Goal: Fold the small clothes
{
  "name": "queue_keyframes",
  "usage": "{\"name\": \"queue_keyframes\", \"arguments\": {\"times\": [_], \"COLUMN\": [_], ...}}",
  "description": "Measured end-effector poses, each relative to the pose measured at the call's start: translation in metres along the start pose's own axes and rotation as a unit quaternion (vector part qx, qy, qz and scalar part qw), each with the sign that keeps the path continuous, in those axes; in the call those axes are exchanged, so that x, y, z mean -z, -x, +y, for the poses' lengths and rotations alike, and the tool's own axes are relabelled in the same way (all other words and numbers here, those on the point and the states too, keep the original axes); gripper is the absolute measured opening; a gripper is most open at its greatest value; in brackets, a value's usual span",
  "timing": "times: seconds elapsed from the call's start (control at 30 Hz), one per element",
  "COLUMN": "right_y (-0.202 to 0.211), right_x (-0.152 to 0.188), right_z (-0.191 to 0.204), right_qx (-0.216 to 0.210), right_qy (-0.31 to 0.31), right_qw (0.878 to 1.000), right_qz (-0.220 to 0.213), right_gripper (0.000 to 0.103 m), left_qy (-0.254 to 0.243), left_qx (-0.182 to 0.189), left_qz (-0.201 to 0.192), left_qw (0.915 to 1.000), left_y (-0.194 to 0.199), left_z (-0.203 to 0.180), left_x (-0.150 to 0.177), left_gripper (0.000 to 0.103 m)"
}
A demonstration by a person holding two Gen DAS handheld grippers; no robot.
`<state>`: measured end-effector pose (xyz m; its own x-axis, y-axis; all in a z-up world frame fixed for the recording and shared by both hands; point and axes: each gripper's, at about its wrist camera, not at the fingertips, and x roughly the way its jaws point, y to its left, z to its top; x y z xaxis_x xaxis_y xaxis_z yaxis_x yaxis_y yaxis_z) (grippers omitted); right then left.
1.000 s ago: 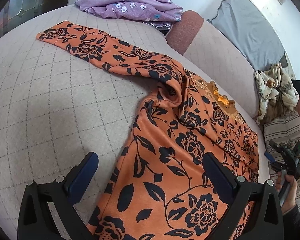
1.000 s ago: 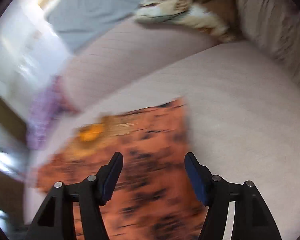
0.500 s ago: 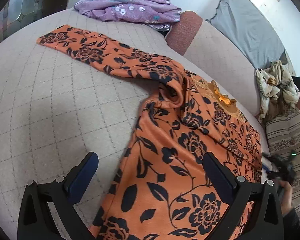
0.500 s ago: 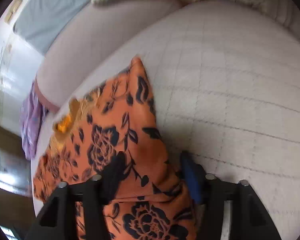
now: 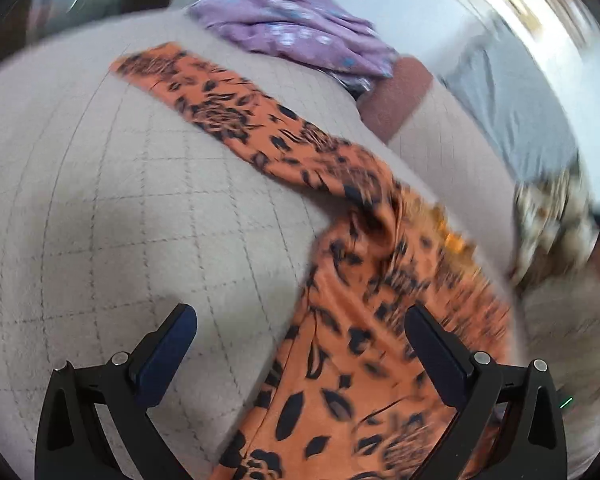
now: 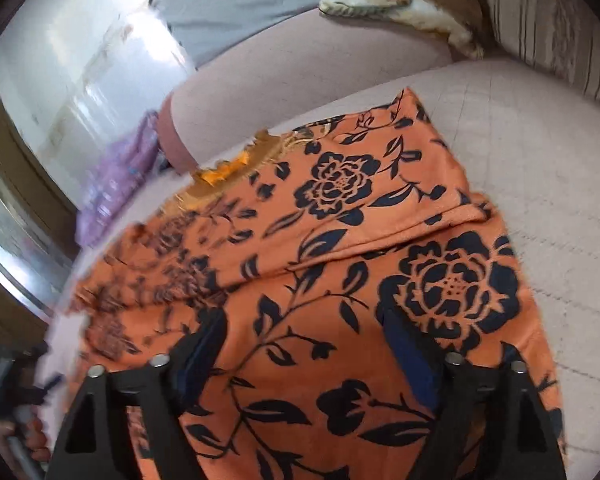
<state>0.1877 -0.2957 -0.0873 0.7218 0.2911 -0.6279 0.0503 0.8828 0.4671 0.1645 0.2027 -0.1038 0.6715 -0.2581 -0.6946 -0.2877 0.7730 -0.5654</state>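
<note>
Left wrist view, garment: the orange floral garment [image 5: 352, 308] lies on the quilted beige cushion [image 5: 100, 216]; its long sleeve runs from the frame's upper left down to the body at lower right.
Left wrist view, edges: the garment's left edge falls between the fingers; bare cushion fills the left half.
Left wrist view, gripper: the left gripper [image 5: 300, 336] stands wide, nothing pinched; the picture is blurred.
Left wrist view, surroundings: a purple floral cloth [image 5: 292, 40] lies at the top, apart from the sleeve.

Right wrist view, garment: its [image 6: 340, 280] long axis runs from bottom centre to the neckline at upper left; a folded sleeve crosses the middle.
Right wrist view, edges: the right hem borders bare cushion [image 6: 540, 168] on the right.
Right wrist view, gripper: the right gripper [image 6: 304, 344] is opening, its jaws spread above the fabric, gripping nothing.
</note>
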Motion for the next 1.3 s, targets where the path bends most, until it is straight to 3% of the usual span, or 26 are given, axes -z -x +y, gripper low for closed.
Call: {"name": "queue_keyframes", "arguments": {"times": [0.13,0.2,0.33,0.47,0.6,0.8,0.83,0.87,0.93,1.0,1.1,1.17,1.3], "right_y": [-0.006,-0.006,-0.010,-0.008,-0.010,-0.012,-0.012,-0.011,-0.010,-0.010,-0.007,-0.008,-0.009], "right_x": [0.001,0.002,0.002,0.002,0.002,0.002,0.002,0.002,0.001,0.001,0.001,0.001,0.001], "right_z": [-0.003,-0.003,-0.006,-0.007,-0.007,-0.006,-0.006,-0.007,-0.008,-0.008,-0.009,-0.008,-0.008], "right_qx": [-0.011,-0.014,-0.028,-0.031,-0.031,-0.031,-0.031,-0.031,-0.031,-0.030,-0.030,-0.030,-0.030], "right_qy": [-0.005,-0.005,-0.015,-0.014,-0.014,-0.013,-0.013,-0.012,-0.012,-0.011,-0.011,-0.011,-0.011], "right_qw": [1.000,1.000,0.999,0.999,0.999,0.999,0.999,0.999,0.999,0.999,0.999,0.999,0.999], "right_qz": [-0.004,-0.007,-0.011,-0.013,-0.013,-0.014,-0.013,-0.013,-0.013,-0.013,-0.013,-0.012,-0.013], "right_gripper": [0.087,0.087,0.088,0.088,0.088,0.088,0.089,0.089,0.089,0.089,0.089,0.089,0.089], "left_qy": [0.064,0.070,0.109,0.150,0.133,0.094,0.091,0.083,0.050,0.017,-0.010,-0.026,-0.075], "left_qx": [0.011,-0.034,-0.105,-0.106,-0.130,-0.155,-0.166,-0.181,-0.236,-0.260,-0.268,-0.273,-0.222], "left_qz": [-0.040,-0.066,-0.056,-0.046,-0.075,-0.062,-0.064,-0.063,-0.045,-0.042,-0.031,-0.042,-0.110], "left_qw": [0.9971,0.9947,0.9869,0.9819,0.9796,0.9814,0.9799,0.9779,0.9693,0.9645,0.9628,0.9608,0.9658], "left_y": [0.010,0.008,-0.017,-0.035,-0.034,-0.046,-0.048,-0.049,-0.059,-0.063,-0.064,-0.057,-0.008], "left_z": [0.025,0.043,0.089,0.121,0.130,0.134,0.132,0.130,0.123,0.117,0.111,0.097,0.033], "left_x": [-0.061,-0.103,-0.167,-0.193,-0.212,-0.227,-0.228,-0.227,-0.227,-0.226,-0.229,-0.235,-0.238], "left_gripper": [0.103,0.103,0.102,0.100,0.100,0.100,0.090,0.064,0.022,0.022,0.008,0.005,0.005]}}
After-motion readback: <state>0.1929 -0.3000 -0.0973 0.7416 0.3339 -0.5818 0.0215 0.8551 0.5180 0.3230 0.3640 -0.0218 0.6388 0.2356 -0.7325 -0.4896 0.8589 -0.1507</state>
